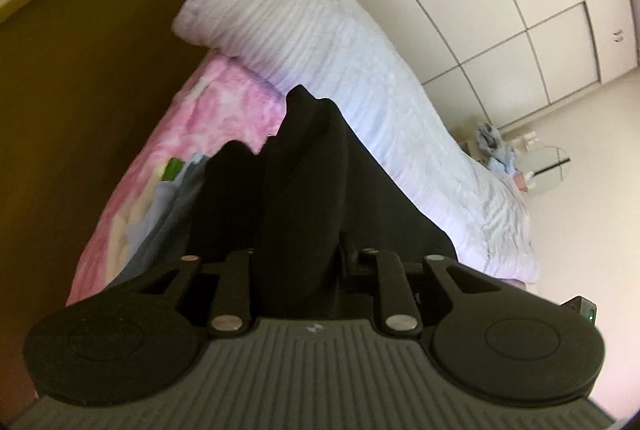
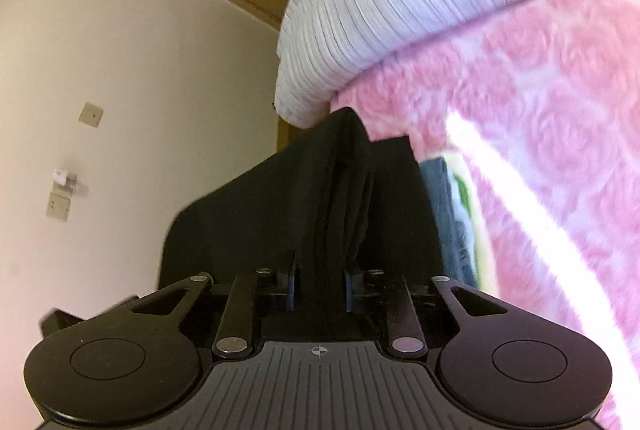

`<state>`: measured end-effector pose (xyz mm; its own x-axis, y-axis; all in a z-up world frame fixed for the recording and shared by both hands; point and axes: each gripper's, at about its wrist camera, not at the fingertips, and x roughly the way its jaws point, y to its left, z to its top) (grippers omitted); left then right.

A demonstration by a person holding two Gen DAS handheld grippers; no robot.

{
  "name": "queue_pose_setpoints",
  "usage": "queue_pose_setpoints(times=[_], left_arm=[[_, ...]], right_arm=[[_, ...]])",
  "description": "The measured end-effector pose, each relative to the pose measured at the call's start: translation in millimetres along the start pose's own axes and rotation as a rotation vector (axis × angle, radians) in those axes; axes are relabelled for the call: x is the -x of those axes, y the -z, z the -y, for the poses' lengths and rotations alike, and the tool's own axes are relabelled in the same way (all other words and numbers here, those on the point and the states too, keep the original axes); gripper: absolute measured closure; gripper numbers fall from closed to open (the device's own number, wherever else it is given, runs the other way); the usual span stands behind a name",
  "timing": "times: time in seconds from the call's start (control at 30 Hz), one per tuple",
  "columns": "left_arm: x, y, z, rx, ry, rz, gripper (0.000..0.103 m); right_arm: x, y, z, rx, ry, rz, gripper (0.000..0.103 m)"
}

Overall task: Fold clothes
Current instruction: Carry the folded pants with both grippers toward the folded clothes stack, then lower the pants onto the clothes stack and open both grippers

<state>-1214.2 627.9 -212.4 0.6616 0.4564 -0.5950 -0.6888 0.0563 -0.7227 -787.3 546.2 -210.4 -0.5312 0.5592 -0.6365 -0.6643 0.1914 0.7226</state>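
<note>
**Black garment strung between both grippers**

You've got the black garment point(image 1: 304, 190) pinched in the left gripper point(image 1: 298, 266) and in the right gripper point(image 2: 320, 282), both clamped on bunched cloth. It runs straight ahead from each, long axis forward, toward the pink bed point(image 2: 540, 110) and white quilt point(image 1: 320, 42). Both wrists look rolled sideways; motion blur makes that uncertain.

Both the left tongs point(image 1: 298, 262) and the right tongs point(image 2: 319, 290) are clamped tight, each gripping bunched black cloth point(image 2: 344, 190).

White quilt point(image 1: 320, 42) lies on pink blanket point(image 1: 224, 110).
</note>
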Motion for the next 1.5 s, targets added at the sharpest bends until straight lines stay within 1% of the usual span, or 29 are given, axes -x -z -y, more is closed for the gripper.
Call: queue_pose_setpoints(times=[0.03,0.13,0.17,0.2,0.23,0.27,0.3,0.37,0.43,0.5,0.53,0.57,0.6,0.7,0.77,0.8,0.87,0.93,1.0,1.1,1.2,1.3,1.33,1.43,1.5], left_arm=[[-1.8,-0.1,-0.1,-0.002,0.005,-0.002,0.085],[-12.4,-0.6,-2.9,-0.004,-0.03,-0.013,0.083],[-15.3,-0.1,-4.6,-0.006,-0.047,-0.017,0.081],[-15.2,-0.1,-6.3,-0.004,-0.056,-0.017,0.081],[-9.8,-1.4,-5.1,-0.006,-0.061,-0.011,0.08],[-4.3,-2.7,-3.8,-0.008,-0.066,-0.005,0.079],[4.3,-4.4,-0.3,-0.027,-0.094,0.019,0.079],[23.8,-10.1,10.7,-0.084,-0.164,0.081,0.079],[36.1,-13.9,26.7,-0.147,-0.228,0.134,0.079],[41.4,-14.6,52.1,-0.255,-0.333,0.2,0.083],[43.0,-14.6,64.9,-0.308,-0.39,0.233,0.084],[44.5,-13.8,75.9,-0.345,-0.426,0.272,0.085],[46.3,-13.7,84.2,-0.37,-0.417,0.303,0.086],[33.4,-17.5,92.6,-0.376,-0.266,0.231,0.089],[6.7,-17.9,85.3,-0.391,-0.278,0.179,0.093],[-6.6,-18.2,81.6,-0.398,-0.285,0.153,0.093],[-33.2,-18.6,74.2,-0.413,-0.297,0.101,0.094],[-52.4,-18.1,58.8,-0.392,-0.316,0.089,0.096],[-65.0,-13.4,46.6,-0.421,-0.341,0.108,0.098],[-73.8,-11.4,35.9,-0.413,-0.34,0.12,0.099],[-70.5,-13.4,37.1,-0.426,-0.343,0.12,0.099],[-48.1,-9.2,46.9,-0.423,-0.327,0.152,0.099],[-35.9,-1.5,50.2,-0.416,-0.331,0.152,0.099],[0.5,21.7,60.2,-0.394,-0.341,0.155,0.098],[22.2,42.0,66.1,-0.376,-0.36,0.143,0.099]], right_arm=[[3.5,1.0,0.1,0.0,0.001,0.01,0.083],[4.1,0.7,6.4,-0.015,-0.002,0.011,0.082],[-1.0,-1.6,11.0,-0.03,0.007,0.003,0.078],[-2.7,-5.2,14.1,-0.055,0.009,-0.004,0.07],[-4.1,-7.7,17.8,-0.088,0.015,-0.017,0.065],[-1.8,-9.0,18.4,-0.113,0.016,-0.017,0.063],[6.3,-8.1,16.9,-0.115,0.014,0.008,0.063],[24.0,-9.2,6.9,-0.055,0.058,0.089,0.062],[38.1,-9.5,-11.3,0.068,0.148,0.183,0.062],[51.6,-9.6,-30.1,0.196,0.238,0.276,0.063],[53.3,-6.9,-43.7,0.294,0.28,0.309,0.063],[52.5,-3.2,-54.7,0.369,0.299,0.325,0.063],[51.4,0.5,-65.1,0.439,0.316,0.338,0.063],[40.8,11.8,-81.6,0.532,0.298,0.321,0.063],[24.9,15.4,-83.7,0.549,0.31,0.3,0.064],[16.5,17.0,-84.4,0.558,0.317,0.29,0.064],[-5.6,19.2,-83.3,0.58,0.363,0.267,0.064],[-23.8,17.1,-77.8,0.585,0.394,0.238,0.065],[-36.3,16.0,-70.7,0.595,0.408,0.223,0.065],[-49.4,14.5,-64.6,0.612,0.417,0.206,0.065],[-52.6,13.6,-60.9,0.62,0.418,0.204,0.065],[-34.0,13.2,-63.7,0.586,0.373,0.209,0.065],[-25.0,13.1,-64.8,0.565,0.353,0.211,0.065],[14.6,24.5,-72.5,0.555,0.25,0.191,0.065],[34.9,41.5,-77.6,0.602,0.206,0.159,0.065]])
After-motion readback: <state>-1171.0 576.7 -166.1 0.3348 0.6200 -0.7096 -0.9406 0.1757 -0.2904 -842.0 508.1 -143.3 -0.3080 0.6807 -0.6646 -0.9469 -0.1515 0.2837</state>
